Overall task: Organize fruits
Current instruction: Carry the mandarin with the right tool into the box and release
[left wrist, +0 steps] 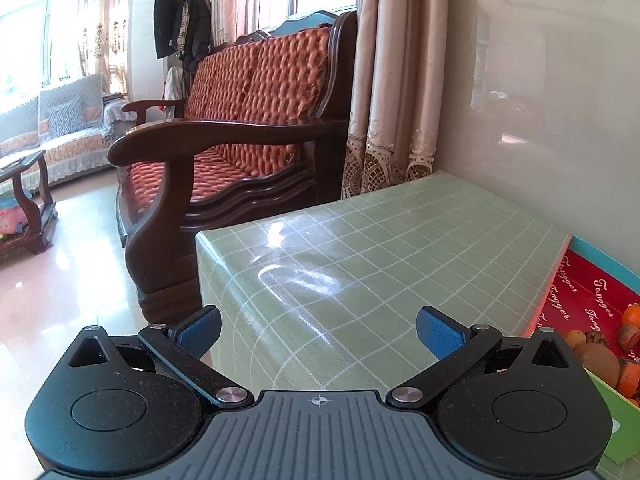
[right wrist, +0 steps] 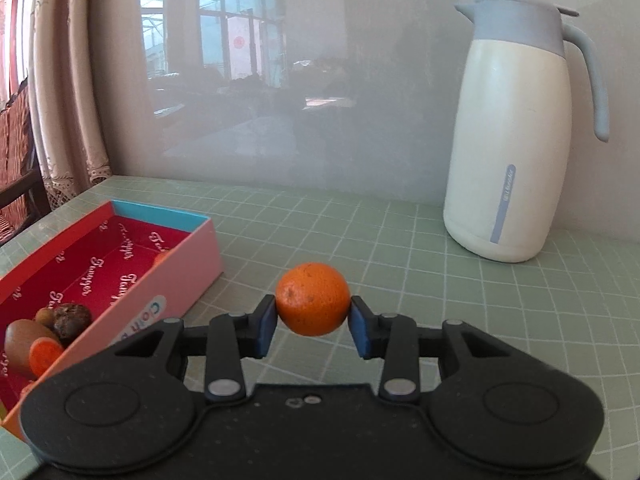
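In the right wrist view an orange tangerine [right wrist: 312, 299] hangs above the green checked tablecloth, pinched between the blue pads of my right gripper [right wrist: 313, 322], which is shut on it. To its left lies a long cardboard box [right wrist: 182, 270] with a red lining, holding a brown fruit [right wrist: 25, 341], a dark wrinkled fruit [right wrist: 73, 317] and an orange piece [right wrist: 44, 354]. In the left wrist view my left gripper [left wrist: 318, 330] stands open over the table corner with nothing between its fingers. The same box [left wrist: 578, 292] shows at the right edge with several fruits [left wrist: 600, 354] inside.
A tall white jug [right wrist: 516, 136] with a grey lid and handle stands at the back right against the glossy wall. A wooden armchair [left wrist: 240, 136] with orange cushions sits beyond the table's left edge [left wrist: 208, 256], beside a lace curtain [left wrist: 384, 100].
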Demonstrator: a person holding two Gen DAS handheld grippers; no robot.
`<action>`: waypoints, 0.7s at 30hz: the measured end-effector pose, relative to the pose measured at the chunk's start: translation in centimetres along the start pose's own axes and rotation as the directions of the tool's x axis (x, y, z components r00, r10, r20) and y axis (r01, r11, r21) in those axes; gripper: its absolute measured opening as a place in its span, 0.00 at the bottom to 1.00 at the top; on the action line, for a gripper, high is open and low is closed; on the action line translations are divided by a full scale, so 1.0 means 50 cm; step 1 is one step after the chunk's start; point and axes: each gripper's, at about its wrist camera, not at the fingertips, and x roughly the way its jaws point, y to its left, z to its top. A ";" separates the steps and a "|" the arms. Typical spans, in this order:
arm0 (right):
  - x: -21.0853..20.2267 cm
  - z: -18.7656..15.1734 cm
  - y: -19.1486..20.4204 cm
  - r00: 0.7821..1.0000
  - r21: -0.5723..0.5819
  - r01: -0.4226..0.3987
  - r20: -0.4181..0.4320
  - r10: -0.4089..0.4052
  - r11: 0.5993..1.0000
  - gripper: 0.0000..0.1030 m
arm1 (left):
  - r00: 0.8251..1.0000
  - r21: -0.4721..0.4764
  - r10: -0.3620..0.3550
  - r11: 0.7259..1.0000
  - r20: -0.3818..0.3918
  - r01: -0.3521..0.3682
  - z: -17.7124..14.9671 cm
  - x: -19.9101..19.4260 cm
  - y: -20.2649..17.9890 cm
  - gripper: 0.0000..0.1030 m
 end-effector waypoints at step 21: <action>-0.019 0.021 0.262 0.976 -0.192 -0.215 -0.008 0.218 0.957 0.36 | 0.999 -0.073 -0.005 0.997 -0.040 0.002 0.000 0.022 0.049 1.00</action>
